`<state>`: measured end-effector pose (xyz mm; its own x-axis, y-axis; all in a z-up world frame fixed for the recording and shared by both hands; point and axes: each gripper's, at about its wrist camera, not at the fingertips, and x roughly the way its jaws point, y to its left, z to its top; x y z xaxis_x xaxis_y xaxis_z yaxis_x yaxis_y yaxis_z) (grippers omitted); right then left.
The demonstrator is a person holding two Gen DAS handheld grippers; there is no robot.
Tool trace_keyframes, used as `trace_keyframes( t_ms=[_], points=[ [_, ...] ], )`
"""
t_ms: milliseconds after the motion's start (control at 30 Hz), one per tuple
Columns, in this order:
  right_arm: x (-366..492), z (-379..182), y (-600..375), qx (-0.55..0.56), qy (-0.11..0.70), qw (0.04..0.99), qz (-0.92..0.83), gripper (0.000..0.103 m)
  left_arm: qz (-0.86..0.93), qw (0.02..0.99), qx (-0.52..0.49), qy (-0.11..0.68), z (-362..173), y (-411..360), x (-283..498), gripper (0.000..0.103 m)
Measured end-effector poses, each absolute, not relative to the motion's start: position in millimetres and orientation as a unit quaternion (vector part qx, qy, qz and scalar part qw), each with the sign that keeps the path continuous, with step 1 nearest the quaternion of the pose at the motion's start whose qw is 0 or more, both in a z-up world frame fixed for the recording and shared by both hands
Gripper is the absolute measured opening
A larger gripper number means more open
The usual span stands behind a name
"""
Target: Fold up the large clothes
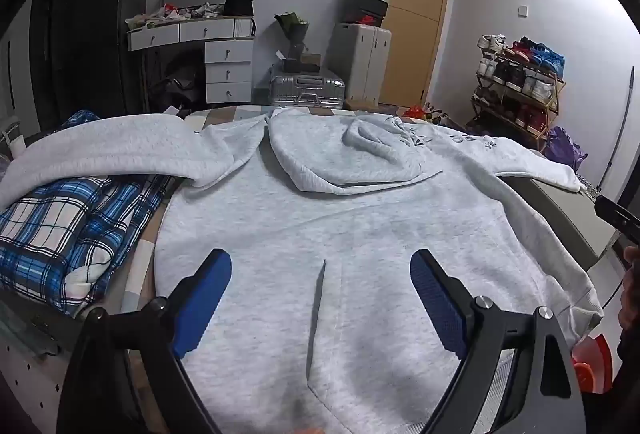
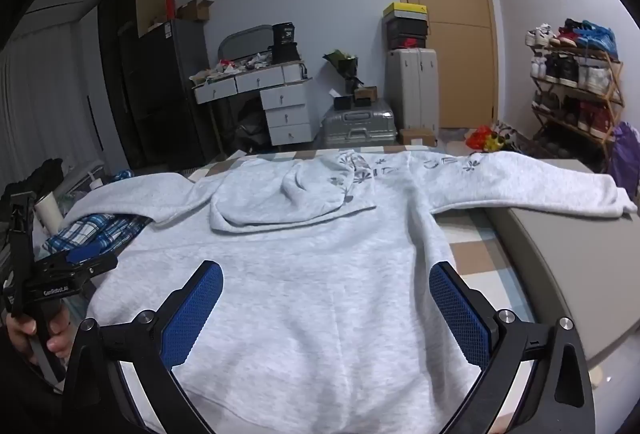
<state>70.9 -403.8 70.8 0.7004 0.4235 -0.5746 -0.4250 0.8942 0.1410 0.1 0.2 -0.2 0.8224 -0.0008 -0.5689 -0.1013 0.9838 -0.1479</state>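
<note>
Grey hoodie (image 1: 320,218) spread flat on the bed (image 2: 476,254), back up, hood (image 1: 344,157) folded down over the shoulders, sleeves thrown out to both sides. Left gripper (image 1: 320,274) over the hem, jaws wide apart, nothing between them. Right gripper (image 2: 326,286) likewise over the hem, jaws fully apart, empty. Nothing folded yet, by the look of it.

Risks, as a judgement: left of the hoodie, one sleeve (image 1: 100,149) draped over a plaid bundle (image 1: 68,230), so likely to drag that bundle along or fold lumpy when pulled in. Right of the hoodie, the other sleeve (image 2: 532,181) lying across a grey box (image 2: 560,258) with its cuff past the edge; could slide off toward the floor if tugged carelessly. Thick fleece, apt to slip from a shallow pinch or bunch at the centre seam. Hood loose, liable to shift and spoil a clean fold. Hem close to the near bed edge, so a pull toward the person could tip it over.

Surface: checked beige and pale-blue cover under the hoodie. Beyond the hoodie: silver suitcase (image 1: 306,91), white drawers (image 1: 228,73) with cluttered top, wooden door (image 1: 412,5). Beyond and right of it: shoe rack (image 1: 520,85).
</note>
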Motion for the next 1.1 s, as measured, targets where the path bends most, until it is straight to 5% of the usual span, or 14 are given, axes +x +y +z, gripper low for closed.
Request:
trace_keyframes(
  t_ms=[1100],
  points=[
    [37.3, 84.2, -421.3, 0.029, 0.284, 0.938, 0.199, 0.103, 0.001, 0.954, -0.051, 0.294, 21.0, -27.7, -13.9, 0.088]
  ],
)
